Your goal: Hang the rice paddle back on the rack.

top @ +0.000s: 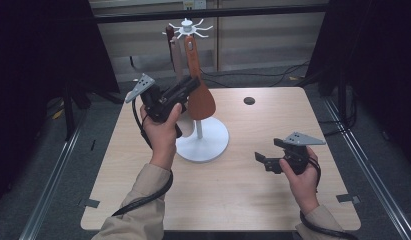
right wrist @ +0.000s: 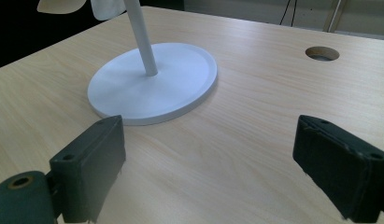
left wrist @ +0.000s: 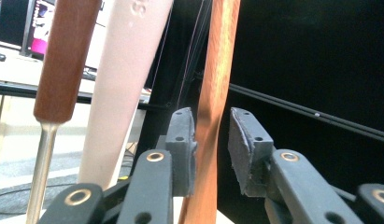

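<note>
Hanging from the white rack (top: 189, 27), the brown wooden spatula (top: 198, 85) has its handle between the jaws of the left gripper (left wrist: 212, 140); one pad (left wrist: 184, 140) touches the wood, the other stands clear, so the gripper reads as released. The step in hand appears to be letting go of a hung spatula; next, the gripper likely needs to back straight off without swinging it against the pale utensil (left wrist: 124, 84) beside it. The right gripper (right wrist: 208, 168) waits unclenched over the table (right wrist: 245, 116), near the rack's base (right wrist: 175, 88); a faint embossed mark on the pale utensil cannot be read.
</note>
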### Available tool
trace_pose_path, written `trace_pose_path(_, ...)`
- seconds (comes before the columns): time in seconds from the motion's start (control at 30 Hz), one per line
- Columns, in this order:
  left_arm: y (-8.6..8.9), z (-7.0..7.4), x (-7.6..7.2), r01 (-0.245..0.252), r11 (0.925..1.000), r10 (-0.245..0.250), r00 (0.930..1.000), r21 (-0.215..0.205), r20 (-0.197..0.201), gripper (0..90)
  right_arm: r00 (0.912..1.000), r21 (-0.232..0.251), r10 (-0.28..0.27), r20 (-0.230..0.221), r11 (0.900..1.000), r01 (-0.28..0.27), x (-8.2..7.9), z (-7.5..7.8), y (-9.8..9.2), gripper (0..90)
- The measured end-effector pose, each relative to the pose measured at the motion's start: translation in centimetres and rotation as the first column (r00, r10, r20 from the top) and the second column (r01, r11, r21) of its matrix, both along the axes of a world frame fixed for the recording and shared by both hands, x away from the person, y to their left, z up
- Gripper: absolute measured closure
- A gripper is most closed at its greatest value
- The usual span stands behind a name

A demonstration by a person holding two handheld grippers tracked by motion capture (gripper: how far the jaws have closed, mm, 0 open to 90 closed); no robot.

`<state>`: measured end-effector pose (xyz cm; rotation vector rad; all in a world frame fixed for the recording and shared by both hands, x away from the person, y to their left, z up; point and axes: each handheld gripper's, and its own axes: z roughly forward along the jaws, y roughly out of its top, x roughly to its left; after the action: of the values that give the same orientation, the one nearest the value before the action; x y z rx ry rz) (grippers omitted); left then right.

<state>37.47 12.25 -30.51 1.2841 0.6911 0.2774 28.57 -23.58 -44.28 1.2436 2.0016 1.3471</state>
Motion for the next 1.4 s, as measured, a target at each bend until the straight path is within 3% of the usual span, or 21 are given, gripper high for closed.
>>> trace_pose_path(0.37,0.2,-0.9,-0.8,-0.02,0.9992,0.02,0.9998,0.034,0.002,62.0,1.0,-0.006,0.002,0.0,1.0,-0.002,0.0,-0.1,0.1,9.2)
trace_pose_path(0.63,0.4,-1.8,-1.8,-0.025,0.9994,0.026,0.9996,0.023,-0.008,54.5,0.9999,-0.007,0.008,0.007,1.0,-0.008,-0.2,0.2,0.3,9.2)
trace_pose_path(0.8,0.6,-2.2,-2.1,-0.026,0.9982,0.026,0.9996,0.055,0.009,47.5,0.9999,-0.01,0.014,0.004,1.0,-0.014,-0.2,0.2,0.6,9.2)
trace_pose_path(0.83,0.6,-2.2,-2.2,-0.03,0.9989,0.03,0.9995,0.036,0.001,46.7,0.9999,-0.01,0.017,0.0,1.0,-0.017,-0.2,0.1,0.6,9.2)
trace_pose_path(1.13,0.7,-3.0,-2.8,-0.064,0.9944,0.063,0.998,0.084,0.009,28.8,0.9999,-0.025,0.016,-0.004,1.0,-0.017,-0.2,0.0,0.6,9.2)
trace_pose_path(1.4,0.6,-4.1,-3.3,-0.075,0.9902,0.074,0.9972,0.118,0.01,22.0,0.9998,-0.027,0.018,0.002,0.999,-0.018,-0.2,0.0,0.5,9.2)
